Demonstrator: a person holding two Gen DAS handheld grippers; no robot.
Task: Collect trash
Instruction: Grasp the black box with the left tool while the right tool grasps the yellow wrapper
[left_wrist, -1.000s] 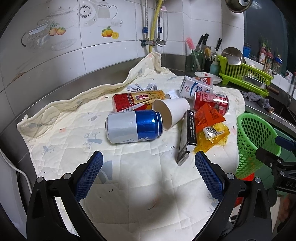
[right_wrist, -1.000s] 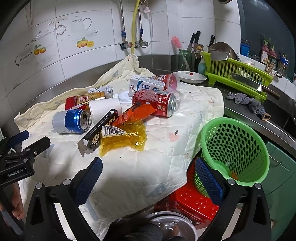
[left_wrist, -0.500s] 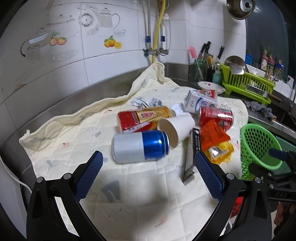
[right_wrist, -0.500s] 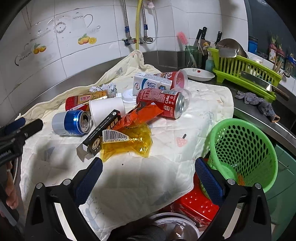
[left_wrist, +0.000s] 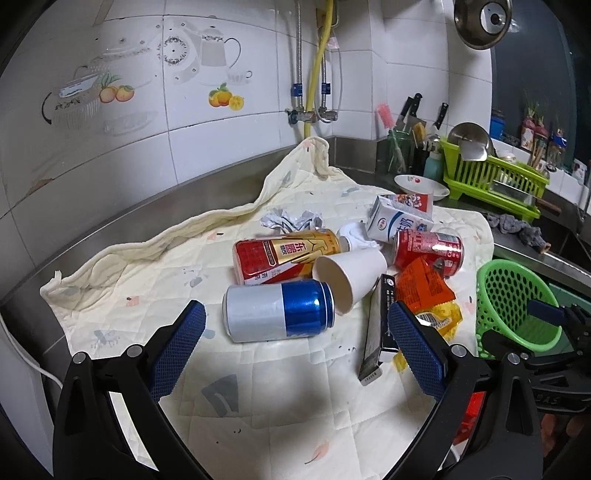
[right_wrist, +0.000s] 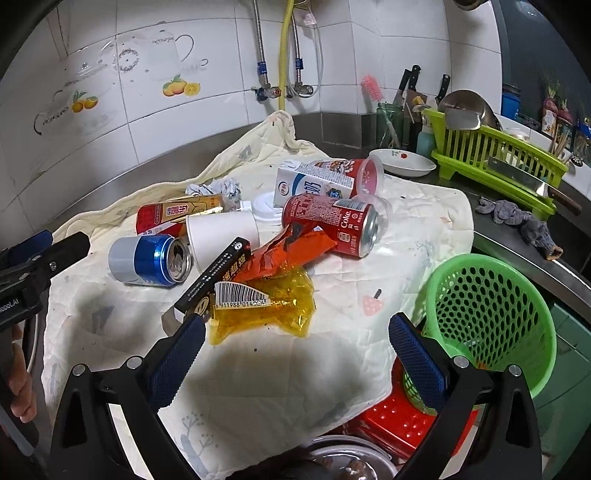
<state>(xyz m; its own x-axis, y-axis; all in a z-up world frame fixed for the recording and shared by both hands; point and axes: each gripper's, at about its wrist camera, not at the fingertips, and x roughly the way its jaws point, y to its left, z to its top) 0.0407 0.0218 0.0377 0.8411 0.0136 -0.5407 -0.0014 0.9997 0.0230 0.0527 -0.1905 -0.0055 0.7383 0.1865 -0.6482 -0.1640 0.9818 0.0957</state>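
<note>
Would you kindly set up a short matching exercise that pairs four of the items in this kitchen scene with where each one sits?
Items:
1. blue and silver can
2. green basket
3. crumpled paper
4. yellow wrapper

Places:
A. off the cloth's right edge
B. behind the red and gold can
C. nearest the left hand-held gripper
D. partly under the orange wrapper

Pairs: 1-C, 2-A, 3-B, 4-D

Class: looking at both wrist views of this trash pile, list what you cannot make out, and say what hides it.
- Green basket contents: right wrist view, mesh wall blocks the bottom.
- Paper cup interior: left wrist view, too shadowed.
- Black box lower end: right wrist view, behind the right claw's finger.
- Crumpled paper print: too small.
</note>
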